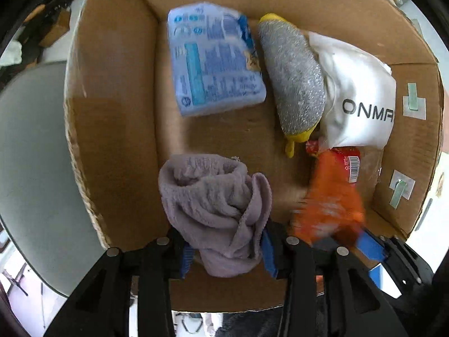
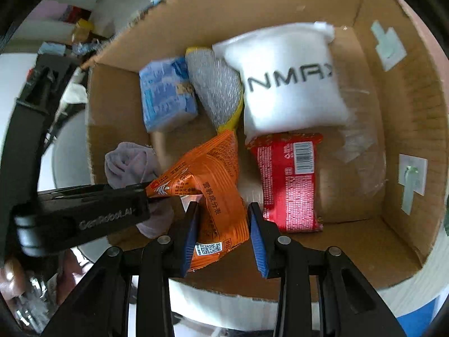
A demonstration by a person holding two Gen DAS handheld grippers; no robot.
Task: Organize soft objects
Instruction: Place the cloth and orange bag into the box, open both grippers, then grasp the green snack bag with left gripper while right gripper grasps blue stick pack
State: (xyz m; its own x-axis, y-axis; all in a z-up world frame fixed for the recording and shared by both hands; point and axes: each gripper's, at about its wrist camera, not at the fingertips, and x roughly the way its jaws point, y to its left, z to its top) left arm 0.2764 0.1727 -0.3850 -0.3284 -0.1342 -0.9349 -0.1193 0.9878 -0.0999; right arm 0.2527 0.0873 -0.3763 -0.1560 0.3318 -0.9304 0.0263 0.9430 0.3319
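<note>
Both grippers hang over an open cardboard box (image 1: pixel 112 112). My left gripper (image 1: pixel 227 250) is shut on a lilac towel (image 1: pixel 216 196), bunched between its blue pads above the box floor. My right gripper (image 2: pixel 223 230) is shut on an orange snack packet (image 2: pixel 213 185), held above the box; the right pad stands slightly off the packet. The towel (image 2: pixel 129 163) and the left gripper's black body (image 2: pixel 84 213) show at the left of the right wrist view. The orange packet (image 1: pixel 328 207) appears blurred in the left wrist view.
In the box lie a blue tissue pack (image 1: pixel 213 61), a grey and yellow scrubbing mitt (image 1: pixel 294 84), a white bag marked ONMAX (image 1: pixel 359 98) and a red snack packet (image 2: pixel 289 179). The box (image 2: pixel 407 140) stands on a pale round table (image 1: pixel 31 168).
</note>
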